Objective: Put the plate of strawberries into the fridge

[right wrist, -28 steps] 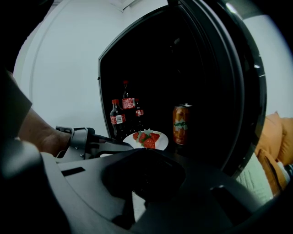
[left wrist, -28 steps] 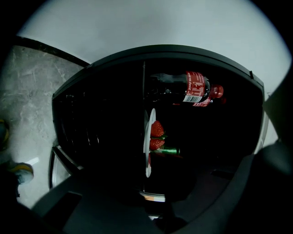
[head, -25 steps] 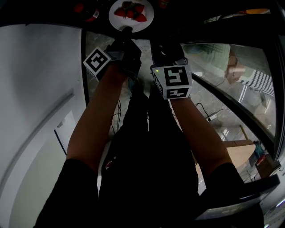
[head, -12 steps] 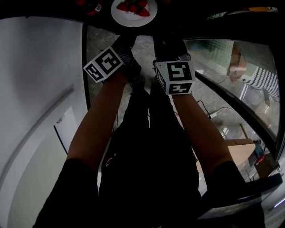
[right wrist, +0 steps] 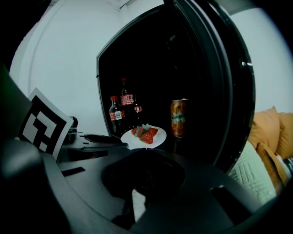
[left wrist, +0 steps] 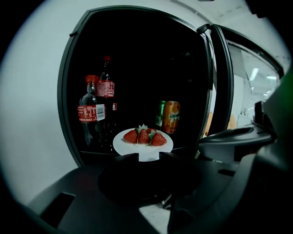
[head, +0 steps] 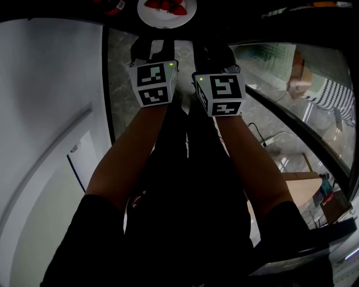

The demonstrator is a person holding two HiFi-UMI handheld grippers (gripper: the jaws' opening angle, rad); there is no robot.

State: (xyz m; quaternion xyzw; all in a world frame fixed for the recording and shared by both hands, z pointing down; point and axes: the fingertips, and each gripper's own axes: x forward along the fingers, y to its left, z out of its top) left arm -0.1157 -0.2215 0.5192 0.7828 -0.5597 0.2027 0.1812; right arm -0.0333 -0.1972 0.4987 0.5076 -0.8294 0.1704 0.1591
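Observation:
The white plate of strawberries (left wrist: 143, 141) rests on the shelf inside the dark fridge (left wrist: 137, 55), at its front edge. It also shows at the top of the head view as the plate (head: 166, 8), and in the right gripper view as the plate (right wrist: 144, 136). My left gripper (left wrist: 149, 157) is open just in front of the plate's rim, which shows in the gap between the jaws without touching them. My right gripper (right wrist: 144, 157) hangs beside it to the right, shut and holding nothing.
Two cola bottles (left wrist: 94, 116) stand left of the plate, and an orange can (left wrist: 171, 116) with a green can beside it stands behind it. The fridge door (left wrist: 224, 91) stands open on the right. A person in a striped sleeve (head: 331, 101) is at the far right.
My left gripper has let go of the plate's rim, opened, drawn back a little and rolled level. The plate stays on the shelf. The right gripper has barely moved.

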